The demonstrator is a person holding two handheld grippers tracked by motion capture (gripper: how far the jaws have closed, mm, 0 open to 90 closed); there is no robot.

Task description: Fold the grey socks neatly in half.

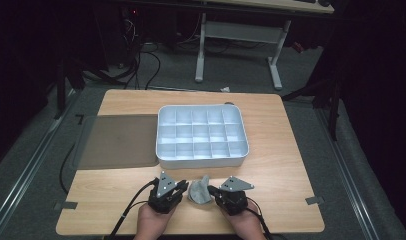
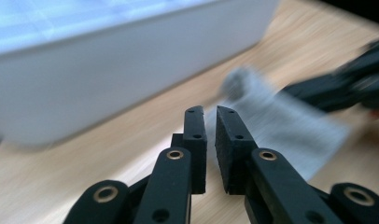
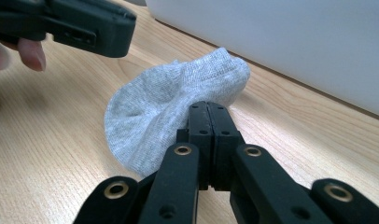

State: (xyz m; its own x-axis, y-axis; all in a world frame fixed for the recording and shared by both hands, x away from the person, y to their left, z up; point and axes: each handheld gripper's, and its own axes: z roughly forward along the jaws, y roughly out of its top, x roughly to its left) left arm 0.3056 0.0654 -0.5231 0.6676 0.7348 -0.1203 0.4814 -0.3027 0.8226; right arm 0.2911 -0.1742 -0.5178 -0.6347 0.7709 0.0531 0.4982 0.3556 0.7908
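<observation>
High view first: a person's two hands come in from the six o'clock edge of the wooden table [image 1: 116,102], each holding a black gripper. Between them lies a small grey sock [image 1: 199,191], bunched up, just on the six o'clock side of a white tray [image 1: 202,161] split into many small compartments. A dark mat [image 1: 118,141] lies flat at the tray's nine o'clock side, touching it or very nearly.

From the sock, the right gripper [image 1: 214,192] sits at three o'clock. In the right gripper view its jaws are pressed fully together on the near edge of the sock [image 3: 178,109], which spreads out on the table beyond the tips, with the tray wall [image 3: 295,51] running past at twelve to two o'clock.

At the sock's nine o'clock is the left gripper [image 1: 181,187]. In the left gripper view, which is blurred, its jaws stand a narrow slit apart with nothing between them; the sock [image 2: 281,126] lies just past their tips toward two o'clock, and whether the tips touch it I cannot tell. The right gripper [image 2: 346,84] shows dark at the sock's far edge there.
</observation>
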